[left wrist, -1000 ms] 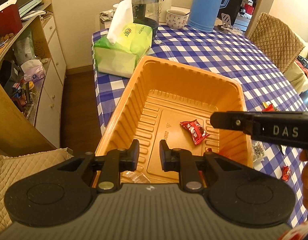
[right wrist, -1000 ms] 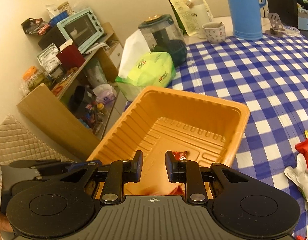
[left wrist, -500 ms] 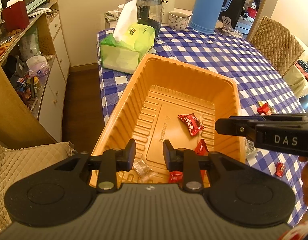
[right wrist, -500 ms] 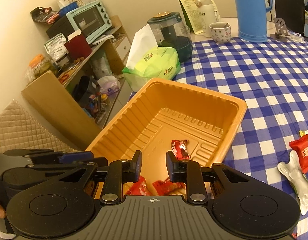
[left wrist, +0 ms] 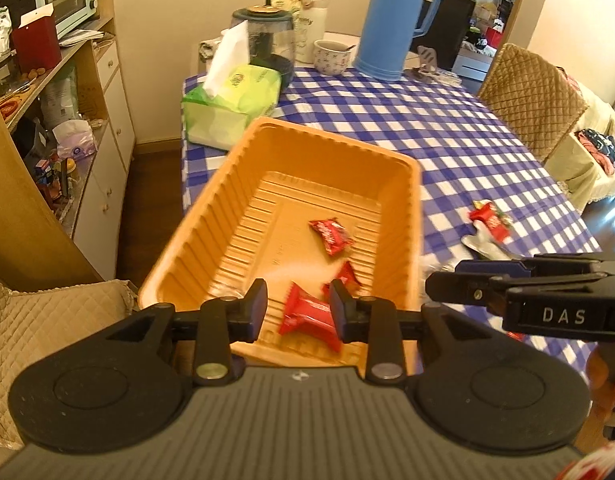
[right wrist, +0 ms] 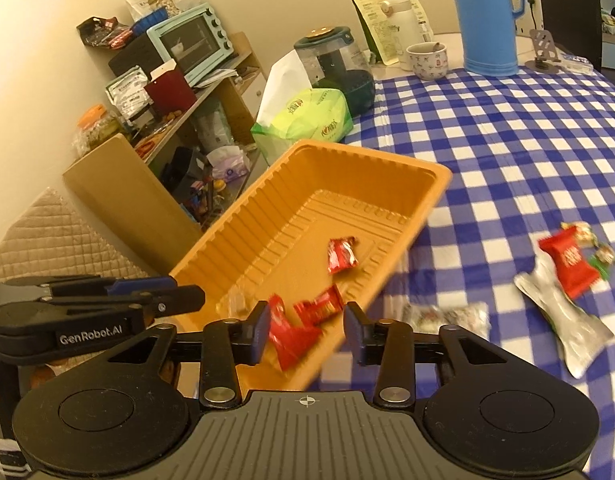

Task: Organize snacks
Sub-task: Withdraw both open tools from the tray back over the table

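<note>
An orange tray sits on the blue checked cloth near the table's left edge. On its floor lie three red snack packets and a clear wrapper. My left gripper hovers over the tray's near end, its jaws opening. The nearest red packet lies below the gap, untouched by the pads. My right gripper is beside it at the tray's near right corner, jaws also opening over a red packet in the tray. Neither holds anything.
Loose snacks lie on the cloth right of the tray: a red packet, a silver wrapper and a clear-wrapped sweet. Behind the tray are a green tissue pack, a dark jar, a cup and a blue flask. Shelves stand left.
Both grippers have drawn back toward the tray's near end and risen slightly, and their jaws have widened. More red packets now show at the near end of the tray.
</note>
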The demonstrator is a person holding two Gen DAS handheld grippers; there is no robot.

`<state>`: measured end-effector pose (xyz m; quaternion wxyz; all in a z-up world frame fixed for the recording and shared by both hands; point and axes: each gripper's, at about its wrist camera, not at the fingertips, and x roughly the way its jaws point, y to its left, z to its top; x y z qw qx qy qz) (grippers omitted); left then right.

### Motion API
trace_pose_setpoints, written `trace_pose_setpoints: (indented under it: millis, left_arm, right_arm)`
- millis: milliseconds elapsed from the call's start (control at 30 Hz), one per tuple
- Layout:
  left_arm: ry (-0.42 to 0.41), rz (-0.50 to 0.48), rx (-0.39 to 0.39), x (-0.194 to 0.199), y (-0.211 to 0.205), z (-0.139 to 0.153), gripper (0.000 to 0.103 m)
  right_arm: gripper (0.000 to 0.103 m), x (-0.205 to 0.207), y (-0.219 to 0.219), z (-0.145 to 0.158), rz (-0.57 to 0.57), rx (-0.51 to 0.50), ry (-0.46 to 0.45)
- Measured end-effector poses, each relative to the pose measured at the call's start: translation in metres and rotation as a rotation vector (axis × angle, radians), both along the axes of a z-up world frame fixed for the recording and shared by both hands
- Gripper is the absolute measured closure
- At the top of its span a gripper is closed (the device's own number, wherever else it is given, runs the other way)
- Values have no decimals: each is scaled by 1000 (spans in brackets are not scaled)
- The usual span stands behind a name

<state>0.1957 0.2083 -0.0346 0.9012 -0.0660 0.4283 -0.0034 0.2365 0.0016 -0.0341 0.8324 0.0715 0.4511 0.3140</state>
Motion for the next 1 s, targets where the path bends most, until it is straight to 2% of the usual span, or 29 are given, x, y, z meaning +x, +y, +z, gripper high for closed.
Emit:
trace_pose_setpoints:
  millis: [400, 1000]
  left_arm:
    - [3, -33, -26, -39, -72, 0, 70]
    - [57, -57, -43, -58, -182, -26, 69]
  right_arm:
    - [55, -43, -82, 4, 5, -23, 7]
    - [53, -63, -196, -15, 6, -70, 62]
